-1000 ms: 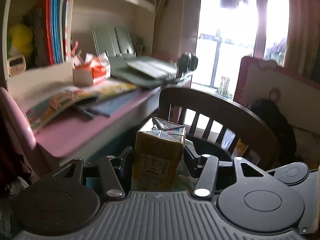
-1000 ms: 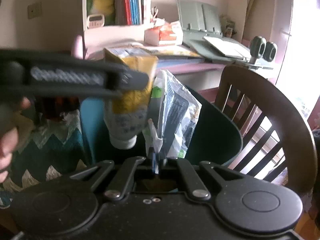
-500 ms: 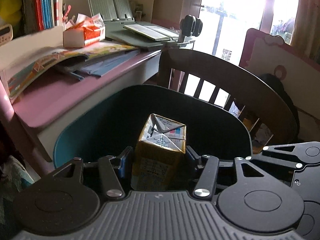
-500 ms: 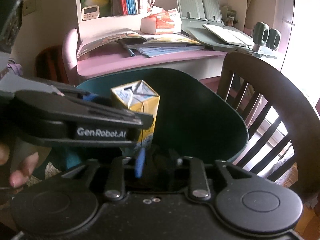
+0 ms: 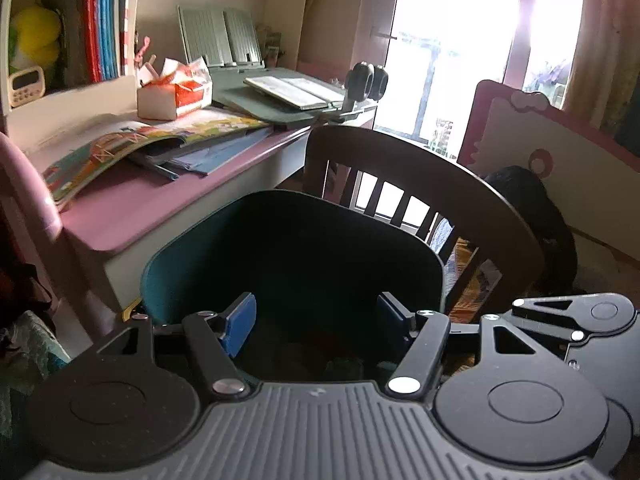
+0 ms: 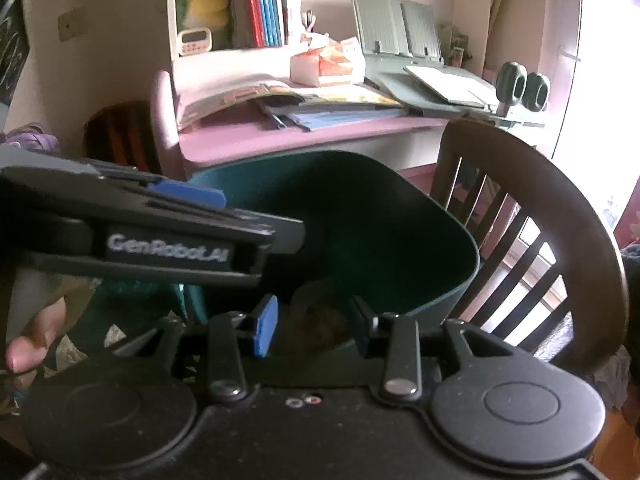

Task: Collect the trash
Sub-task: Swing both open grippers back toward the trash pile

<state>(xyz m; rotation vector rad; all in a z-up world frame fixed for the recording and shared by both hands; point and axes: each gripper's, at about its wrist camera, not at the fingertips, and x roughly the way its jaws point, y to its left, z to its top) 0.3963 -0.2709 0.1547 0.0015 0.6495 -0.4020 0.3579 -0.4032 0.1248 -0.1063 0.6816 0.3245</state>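
**Two empty grippers over one green bin**

Nearest, we record two grippers. Our left gripper [image 5: 316, 320] stands with its jaws spread wide and nothing between them; its blue pads [image 5: 240, 322] frame the bin's mouth, a pose we judge suited to dropping something in from directly above. Our right gripper [image 6: 310, 322] is likewise parted and empty, its jaws set somewhat narrower, and it points down into the same opening. In the right wrist view the left gripper crosses the frame above the bin's near edge, with fingers of one hand [image 6: 28, 344] visible at its handle.

Next, one dark green bin [image 5: 192, 256], open-topped, standing between the desk and the chair, where both grippers can reach it. The task's trash lies at its bottom: dim, brownish shapes [image 6: 320, 318] show there, too dark for us to count or name.

Just beyond the bin, one dark wooden chair [image 5: 452, 184] with a slatted back.

Farther, one pink desk [image 5: 120, 208] carrying an open picture book [image 5: 132, 144], one red-and-white tissue pack [image 5: 176, 94], one grey book stand [image 5: 224, 38] and a pair of grey-green knobs [image 5: 366, 80]. We judge these as belongings in use, not trash.

Farthest, a shelf of upright books [image 5: 104, 16], one yellow plush toy [image 5: 36, 36], one small white timer [image 5: 26, 84].
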